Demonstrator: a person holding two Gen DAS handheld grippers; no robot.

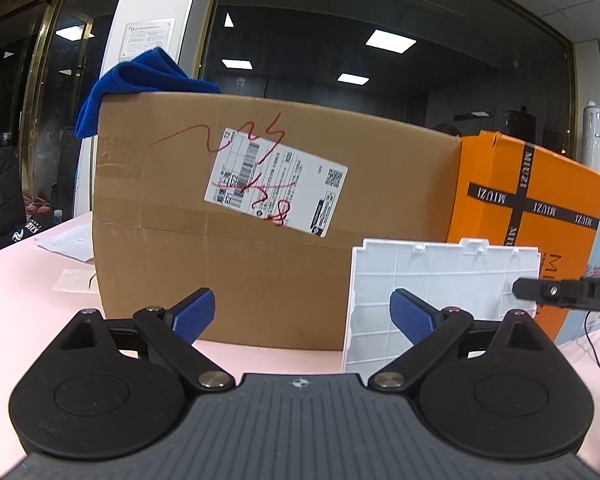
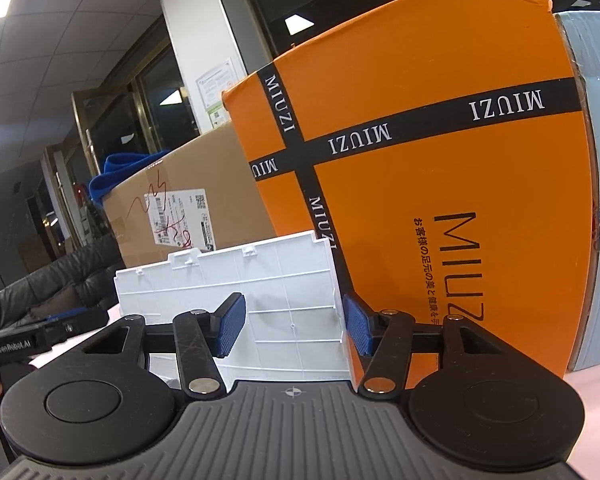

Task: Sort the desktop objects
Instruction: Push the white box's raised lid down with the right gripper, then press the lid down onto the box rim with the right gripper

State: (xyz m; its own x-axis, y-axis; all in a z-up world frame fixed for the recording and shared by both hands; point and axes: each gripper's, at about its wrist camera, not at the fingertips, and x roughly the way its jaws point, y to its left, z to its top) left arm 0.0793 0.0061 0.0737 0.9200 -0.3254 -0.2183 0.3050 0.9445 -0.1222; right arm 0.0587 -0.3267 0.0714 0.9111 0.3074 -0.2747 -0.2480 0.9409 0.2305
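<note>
Here the white ribbed panel [image 2: 236,300] stands on edge on the pink table [image 1: 28,280], leaning against the orange box [image 2: 440,160], its long axis running along the table. The right gripper [image 2: 294,326] is nearer, spread wide astride the panel's right end; the left gripper [image 1: 302,316], also spread and empty, has the panel off to its right.
</note>
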